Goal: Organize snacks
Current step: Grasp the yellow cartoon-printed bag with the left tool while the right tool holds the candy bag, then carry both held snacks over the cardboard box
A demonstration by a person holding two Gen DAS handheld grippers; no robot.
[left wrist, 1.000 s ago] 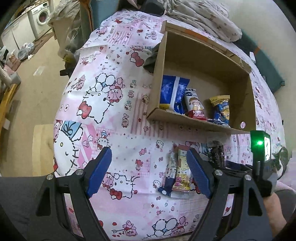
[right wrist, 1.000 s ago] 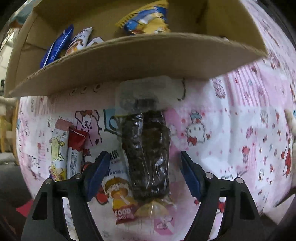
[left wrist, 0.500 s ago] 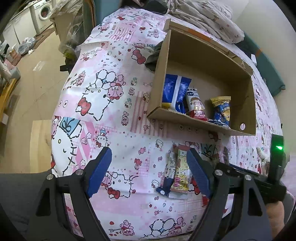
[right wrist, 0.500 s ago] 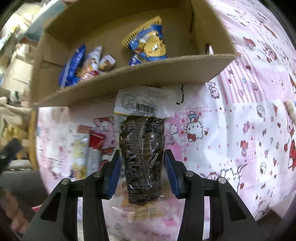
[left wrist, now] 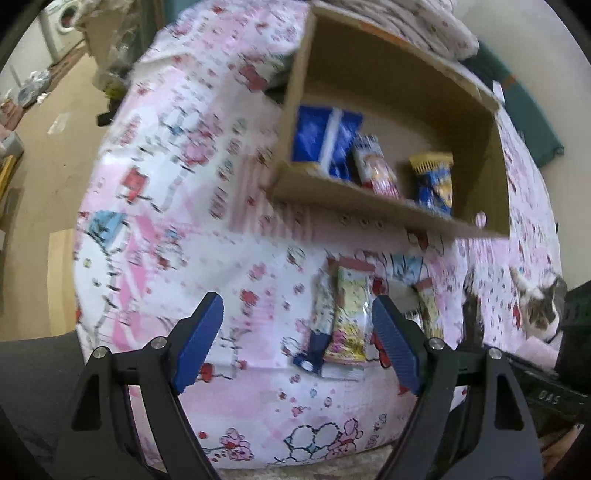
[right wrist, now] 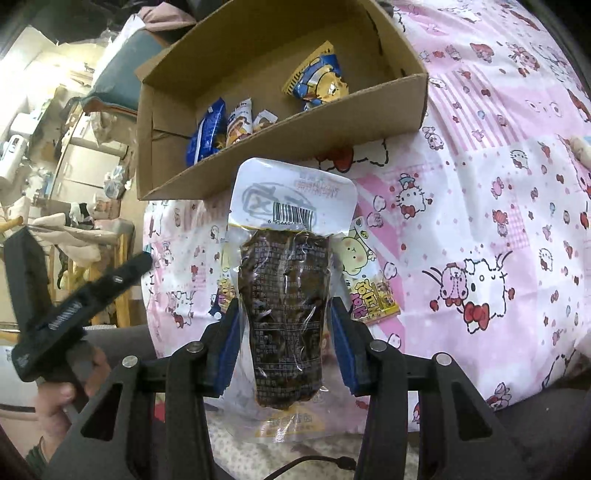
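My right gripper (right wrist: 285, 332) is shut on a dark brown snack pouch (right wrist: 284, 306) with a white barcoded top, and holds it clear of the pink cartoon sheet (right wrist: 480, 221). Beyond it stands the open cardboard box (right wrist: 295, 140) with several packets inside: a blue one (left wrist: 325, 140), a red-white one (left wrist: 376, 170) and a yellow-blue one (left wrist: 434, 181). My left gripper (left wrist: 295, 325) is open above the sheet, nothing between its fingers. A yellow packet (left wrist: 351, 314) and a blue-white packet (left wrist: 319, 325) lie just inside its right finger.
A cat (left wrist: 543, 306) sits on the bed at the right. Another packet (left wrist: 428, 310) lies beside the loose ones. A rumpled blanket (left wrist: 424, 26) is behind the box. The bed's edge drops to the floor (left wrist: 48, 166) on the left.
The right gripper's jaws closed on the brown pouch and raised it off the sheet toward the box. The left gripper sank a little toward the loose packets.
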